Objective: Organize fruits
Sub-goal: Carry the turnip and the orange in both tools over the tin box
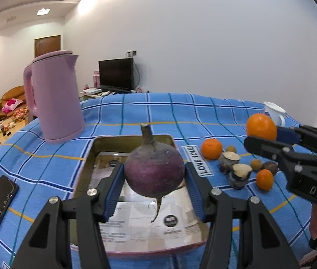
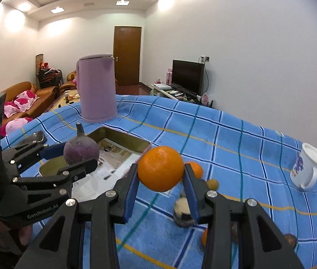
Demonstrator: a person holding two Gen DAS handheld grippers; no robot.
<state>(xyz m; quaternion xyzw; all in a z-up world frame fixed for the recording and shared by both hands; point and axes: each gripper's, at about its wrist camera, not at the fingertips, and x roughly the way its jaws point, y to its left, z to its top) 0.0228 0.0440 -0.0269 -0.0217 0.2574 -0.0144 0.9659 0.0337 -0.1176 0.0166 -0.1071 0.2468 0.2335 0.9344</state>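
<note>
Fruits: we lift two above the blue checked cloth (image 1: 203,116);
Left gripper (image 1: 154,180): pinching our round purple beet (image 1: 154,170) over the gold metal tray (image 1: 86,170);
Right gripper (image 2: 161,180): clamping our large round orange (image 2: 161,168)

My black tongs (image 1: 154,191) have blue pads (image 1: 113,190) around a purple radish (image 1: 155,170). The bench cloth (image 1: 180,116) is blue with white, teal and yellow checks. The kettle (image 1: 56,98) is pink, the orange (image 2: 161,168) bright orange, the mug (image 2: 306,168) white with blue print.

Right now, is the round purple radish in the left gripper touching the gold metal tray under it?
Apart. In the left wrist view the purple radish hangs clamped in the left gripper, its root tip clear above the tray.
</note>
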